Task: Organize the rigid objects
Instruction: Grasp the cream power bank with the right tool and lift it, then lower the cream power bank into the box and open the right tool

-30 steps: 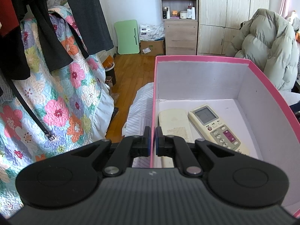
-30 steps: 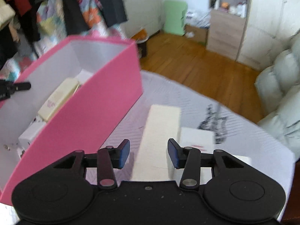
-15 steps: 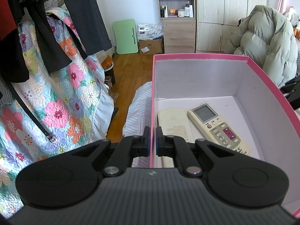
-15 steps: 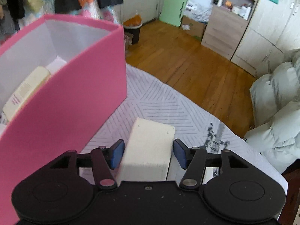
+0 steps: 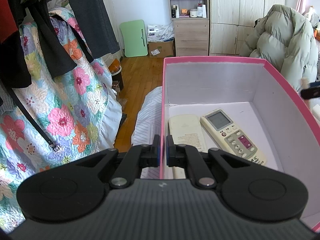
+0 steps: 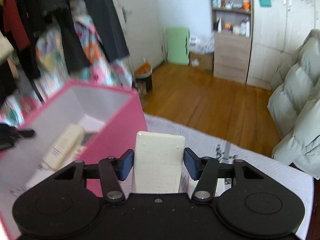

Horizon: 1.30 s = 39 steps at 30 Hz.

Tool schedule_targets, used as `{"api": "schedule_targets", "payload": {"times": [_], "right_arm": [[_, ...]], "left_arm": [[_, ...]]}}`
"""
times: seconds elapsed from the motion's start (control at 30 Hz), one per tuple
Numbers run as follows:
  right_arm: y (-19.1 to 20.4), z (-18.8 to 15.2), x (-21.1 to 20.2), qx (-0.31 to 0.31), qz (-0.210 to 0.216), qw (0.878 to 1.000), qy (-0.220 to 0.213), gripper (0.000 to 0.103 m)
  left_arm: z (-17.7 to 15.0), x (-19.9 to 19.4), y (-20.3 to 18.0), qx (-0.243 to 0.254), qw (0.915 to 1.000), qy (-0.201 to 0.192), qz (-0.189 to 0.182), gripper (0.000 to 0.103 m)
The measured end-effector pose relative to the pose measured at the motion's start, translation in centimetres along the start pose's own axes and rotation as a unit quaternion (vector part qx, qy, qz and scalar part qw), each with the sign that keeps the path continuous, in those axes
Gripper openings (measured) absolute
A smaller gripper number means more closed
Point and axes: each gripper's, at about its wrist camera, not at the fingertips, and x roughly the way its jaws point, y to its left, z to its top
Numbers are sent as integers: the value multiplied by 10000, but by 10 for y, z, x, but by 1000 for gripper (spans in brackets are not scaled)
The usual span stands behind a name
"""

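At lower centre of the right wrist view, the right gripper (image 6: 158, 165) has just been closing on a cream remote control (image 6: 159, 161), held back-side up — beside the pink box (image 6: 112, 140). Left gripper (image 5: 163, 150) pinches the box's near wall; two remotes (image 5: 230, 134) lie inside.

Pink box (image 5: 280, 74), white inside, open top, upright on striped cloth. On its floor, two remotes side by side, touching or nearly so: cream remote (image 5: 187, 128) lying back-up against box's left wall; white remote (image 5: 232, 134) face-up, screen toward far wall, angled. Third cream remote (image 6: 159, 160), back-up, raised just right of box's outer wall.
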Motion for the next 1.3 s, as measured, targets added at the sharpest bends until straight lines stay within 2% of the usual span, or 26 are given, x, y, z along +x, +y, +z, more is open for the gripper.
{"api": "schedule_targets", "payload": {"times": [0.13,0.37,0.57,0.8,0.93,1.07,1.2,1.3], "right_arm": [[10,-9,-29,-96,141,9997,-186,58],[24,-11,-49,-332,-38,9990,-306,58],[46,4,-84,-676,-80,9961,-565,58],[77,42,-115,-1278,82,9878,-891,58],[92,64,-111,-1337,442,9866,-827,58],[107,80,-89,-1305,784,9860,-677,58],[124,87,-48,-1244,1070,9862,-206,58],[137,89,-9,-1150,1131,9868,123,58]], "left_arm": [[0,0,0,-5,10000,-2,-9,4],[0,0,1,-3,10000,-5,-16,5],[-1,-1,4,-15,10000,-53,-24,4],[-1,-2,3,-27,10000,-30,-15,4],[-1,-2,3,-29,10000,-35,-60,4],[-1,-2,3,-4,10000,-34,-46,4],[-1,-2,6,-43,9999,-37,-88,4],[-1,-2,7,-61,9999,-37,-114,4]]}}
